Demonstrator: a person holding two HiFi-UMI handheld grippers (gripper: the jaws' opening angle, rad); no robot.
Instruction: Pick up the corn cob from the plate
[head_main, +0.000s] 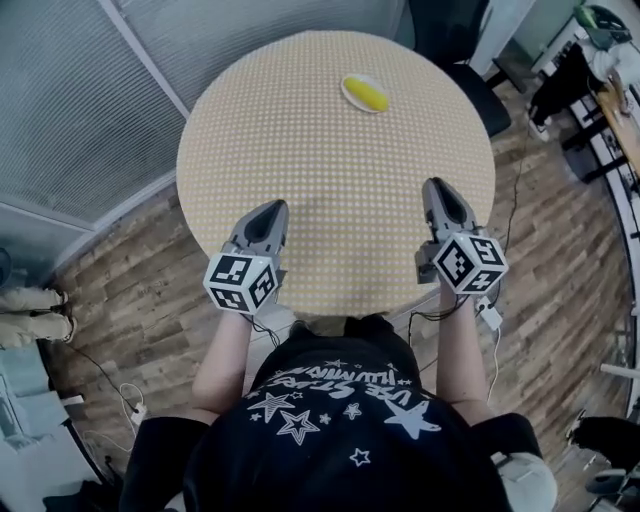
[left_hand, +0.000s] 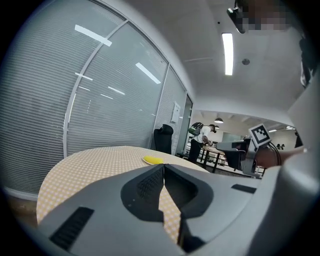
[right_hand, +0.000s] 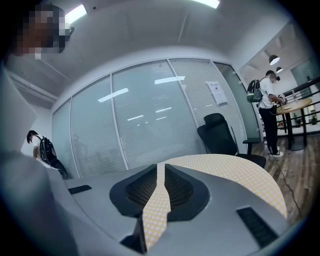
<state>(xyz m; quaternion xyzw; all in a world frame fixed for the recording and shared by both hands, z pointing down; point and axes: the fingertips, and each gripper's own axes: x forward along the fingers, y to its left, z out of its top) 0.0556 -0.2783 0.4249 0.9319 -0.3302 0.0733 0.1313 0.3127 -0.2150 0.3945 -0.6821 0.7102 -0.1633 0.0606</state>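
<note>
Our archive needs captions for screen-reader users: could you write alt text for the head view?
A corn cob lies on a small plate at the far side of a round, yellow-dotted table. Above its near edge, the left gripper and right gripper point across the table, both shut and empty.

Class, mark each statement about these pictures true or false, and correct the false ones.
1. The corn cob lies on the plate at the far side of the table. True.
2. The left gripper holds the corn cob. False: it is shut and empty, near the table's near edge.
3. The table is square. False: it is round.
4. The right gripper is shut with nothing held. True.
5. A black chair stands beyond the table. True.
</note>
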